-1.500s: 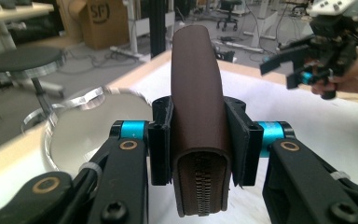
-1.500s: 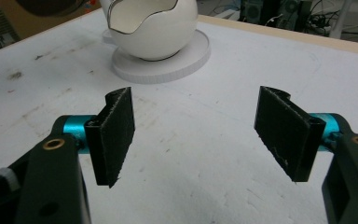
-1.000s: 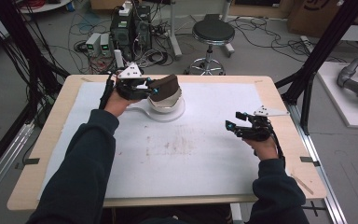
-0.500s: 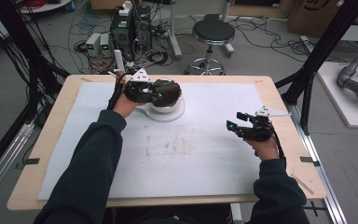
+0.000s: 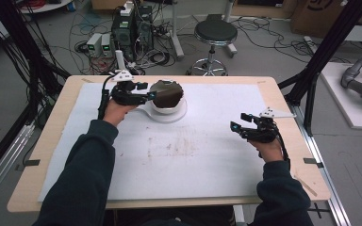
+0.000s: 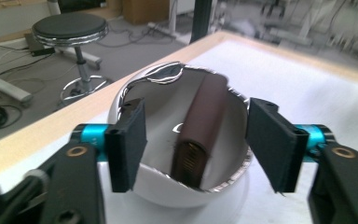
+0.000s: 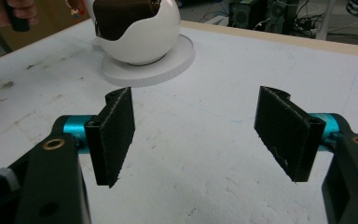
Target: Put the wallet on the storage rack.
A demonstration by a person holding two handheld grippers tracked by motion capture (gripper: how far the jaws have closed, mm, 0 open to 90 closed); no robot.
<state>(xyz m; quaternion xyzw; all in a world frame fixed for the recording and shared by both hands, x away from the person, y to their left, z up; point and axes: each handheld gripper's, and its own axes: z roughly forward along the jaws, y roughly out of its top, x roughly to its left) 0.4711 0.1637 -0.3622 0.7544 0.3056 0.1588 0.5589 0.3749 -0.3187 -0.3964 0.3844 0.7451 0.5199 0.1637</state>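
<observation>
A white egg-shaped bowl point(image 5: 168, 106) with a jagged rim stands on a round white base point(image 5: 179, 116) at the table's far left-centre. A dark brown oblong object point(image 5: 166, 92) leans inside it, seen close in the left gripper view point(image 6: 200, 121) and the right gripper view point(image 7: 121, 16). My left gripper point(image 5: 148, 94) sits just left of the bowl; its jaws have just been opening and stand apart on either side of the bowl's mouth point(image 6: 198, 133), touching nothing. My right gripper point(image 5: 239, 121) hovers open over the mat at the right, nothing between its pads point(image 7: 200, 135).
A white mat point(image 5: 188, 160) covers most of the wooden table point(image 5: 283, 99) and has a brownish stain in the middle. A stool point(image 5: 215, 33), computer boxes point(image 5: 132, 28) and cables lie on the floor beyond the far edge. Black frame posts stand at both sides.
The left gripper's jaws opened and let go of the brown object, which now rests in the bowl. The left hand drew back to the left. The right hand stayed put.
</observation>
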